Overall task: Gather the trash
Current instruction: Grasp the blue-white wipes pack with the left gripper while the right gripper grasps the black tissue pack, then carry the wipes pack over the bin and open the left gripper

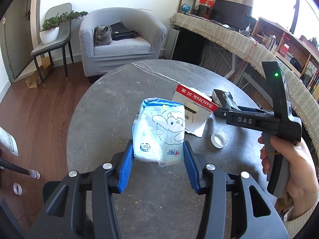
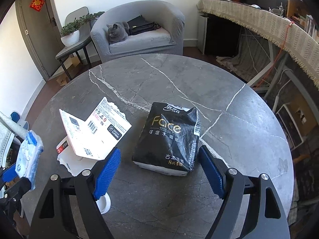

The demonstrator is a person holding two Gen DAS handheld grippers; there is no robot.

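We see our left gripper (image 1: 158, 155) with its fingers clamped on a white-and-blue tissue pack (image 1: 159, 131), lifted off the table (image 1: 111, 103), its long axis running away from us. A torn SanDisk card (image 2: 93, 131) half hides behind it. Our right gripper (image 2: 159, 171) hangs with fingers apart around a crumpled black tissue pack (image 2: 169, 135), not touching.

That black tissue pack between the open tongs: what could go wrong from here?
1. The black tissue pack is soft and crumpled; the right tongs might pinch only loose wrapper and let it slip.
2. The torn SanDisk card stands close beside the left pad, so closing could knock it over.
3. The left tongs grip the white tissue pack only at its lower end; it might sag or drop.
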